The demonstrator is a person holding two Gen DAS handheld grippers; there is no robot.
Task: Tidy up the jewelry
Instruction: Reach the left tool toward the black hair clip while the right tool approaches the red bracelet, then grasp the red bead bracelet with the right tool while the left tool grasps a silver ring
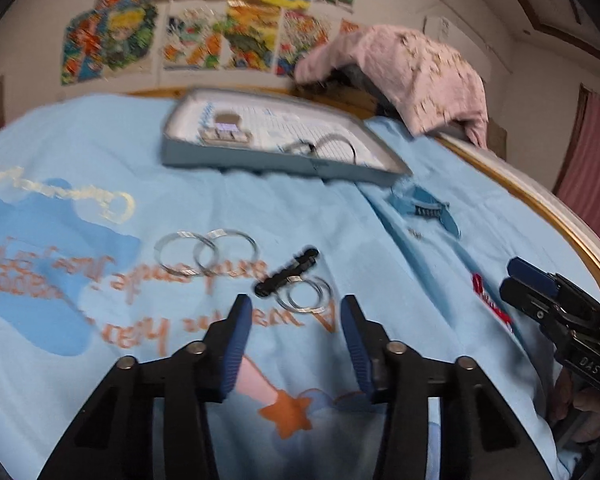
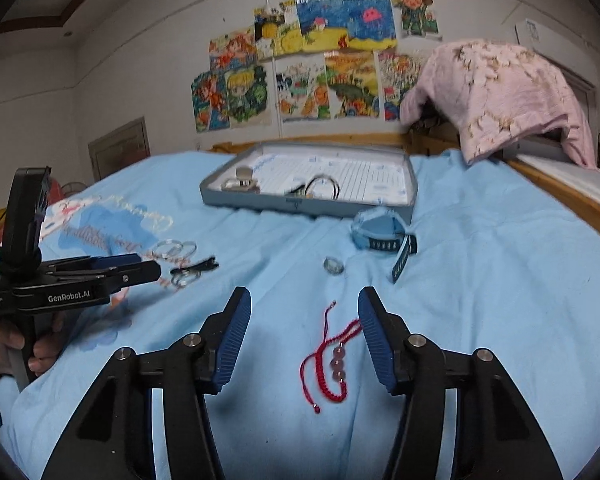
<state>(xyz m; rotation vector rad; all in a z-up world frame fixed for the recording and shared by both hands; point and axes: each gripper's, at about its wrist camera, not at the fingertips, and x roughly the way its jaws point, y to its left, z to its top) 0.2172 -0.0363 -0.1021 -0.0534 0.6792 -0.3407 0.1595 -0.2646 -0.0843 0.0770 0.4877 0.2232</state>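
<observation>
The drawings (image 1: 188,24) on the wall are smeared by blur in the left wrist view, and the top row is cut by the upper edge. The print (image 1: 80,276) on the bedsheet cannot be read. The small pieces (image 2: 242,180) in the tray (image 2: 260,202) are too blurred to be identified. The hand (image 2: 4,344) is cropped by the picture's left edge. Whatever lies under the pink cloth (image 2: 496,96) is hidden.

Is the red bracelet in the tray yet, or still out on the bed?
Out. The red bracelet lies on the blue sheet between the right gripper's open jaws, well short of the tray.
</observation>
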